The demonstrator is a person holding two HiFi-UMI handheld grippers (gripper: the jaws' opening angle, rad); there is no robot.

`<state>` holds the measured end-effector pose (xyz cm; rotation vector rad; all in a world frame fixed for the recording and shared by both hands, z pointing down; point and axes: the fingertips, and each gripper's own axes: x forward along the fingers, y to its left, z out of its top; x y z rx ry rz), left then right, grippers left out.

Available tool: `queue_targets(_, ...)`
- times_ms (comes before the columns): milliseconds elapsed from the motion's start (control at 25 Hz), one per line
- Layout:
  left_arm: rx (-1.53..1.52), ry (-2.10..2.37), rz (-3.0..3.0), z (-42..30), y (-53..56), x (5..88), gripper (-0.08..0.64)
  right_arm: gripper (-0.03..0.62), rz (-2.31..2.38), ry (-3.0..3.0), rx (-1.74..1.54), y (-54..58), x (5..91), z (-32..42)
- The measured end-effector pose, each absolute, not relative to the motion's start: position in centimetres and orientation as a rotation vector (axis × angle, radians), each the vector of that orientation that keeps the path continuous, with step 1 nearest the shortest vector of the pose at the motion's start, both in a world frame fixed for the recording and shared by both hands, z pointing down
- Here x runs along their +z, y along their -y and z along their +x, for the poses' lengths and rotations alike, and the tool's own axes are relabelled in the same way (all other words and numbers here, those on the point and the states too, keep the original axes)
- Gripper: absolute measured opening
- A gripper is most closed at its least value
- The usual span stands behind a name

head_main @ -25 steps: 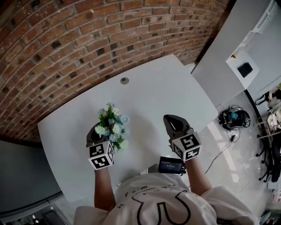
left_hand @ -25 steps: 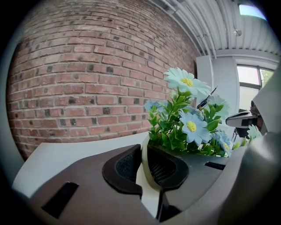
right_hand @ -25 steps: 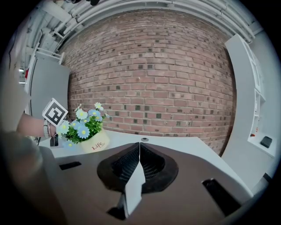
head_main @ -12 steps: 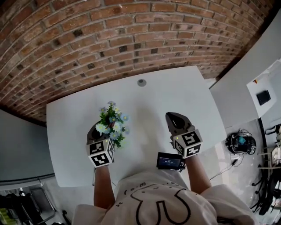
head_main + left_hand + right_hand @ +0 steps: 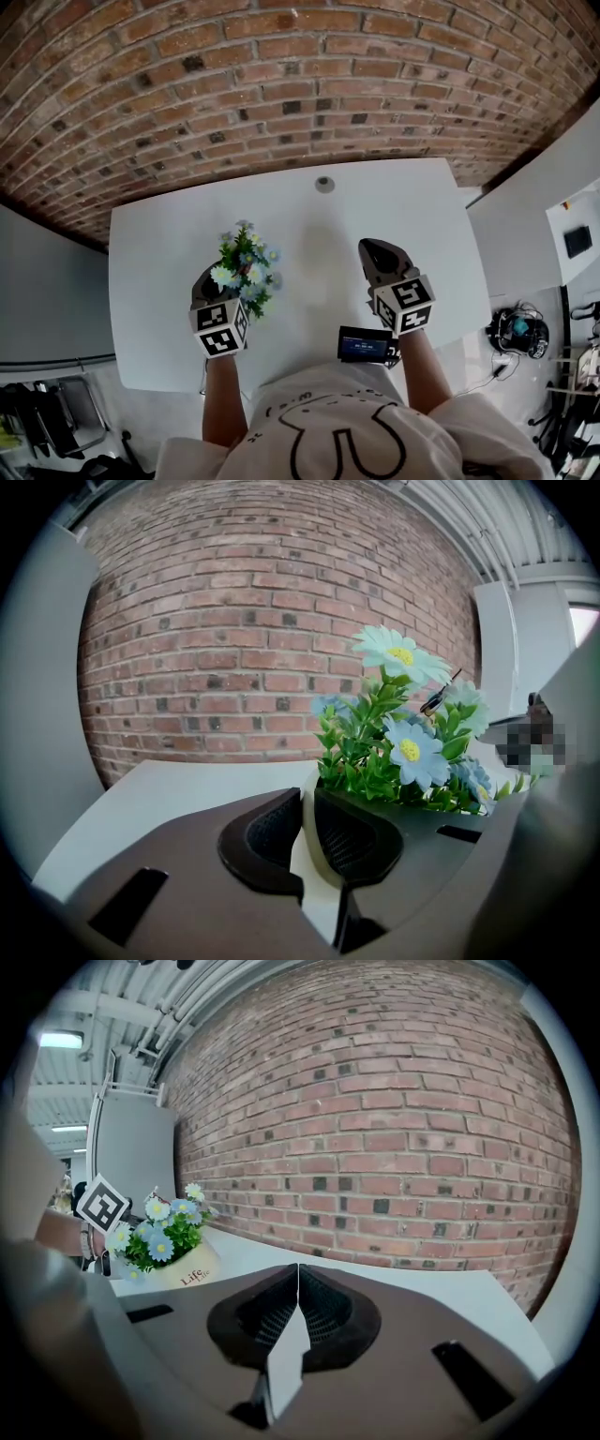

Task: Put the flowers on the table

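Observation:
A bunch of blue and white artificial flowers (image 5: 246,270) with green leaves stands in a cream pot (image 5: 180,1267). My left gripper (image 5: 206,279) is shut on the pot's rim (image 5: 302,841), with the flowers (image 5: 401,747) rising just right of its jaws. I cannot tell whether the pot rests on the white table (image 5: 375,211) or hangs just above it. My right gripper (image 5: 377,253) hovers over the table to the right of the flowers; its jaws (image 5: 298,1277) are shut with nothing between them.
A brick wall (image 5: 281,84) runs behind the table. A small round grommet (image 5: 324,185) sits near the table's far edge. A black device (image 5: 366,345) hangs at the person's waist. Grey panels stand left and right; cables (image 5: 516,333) lie on the floor at right.
The head view has swung so the table now lies squarely in front. Both grippers keep the same pose, the left still holding the flower pot.

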<state>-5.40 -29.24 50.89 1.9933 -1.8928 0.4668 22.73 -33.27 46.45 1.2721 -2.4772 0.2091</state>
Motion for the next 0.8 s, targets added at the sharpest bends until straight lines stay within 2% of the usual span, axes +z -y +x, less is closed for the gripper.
queue_targets(800, 0.497, 1.822, 1.864, -7.7, 31.3, 57.0, 0.051, 0.017, 1.191, 2.402, 0.350, 36.7, 52.4, 20.7)
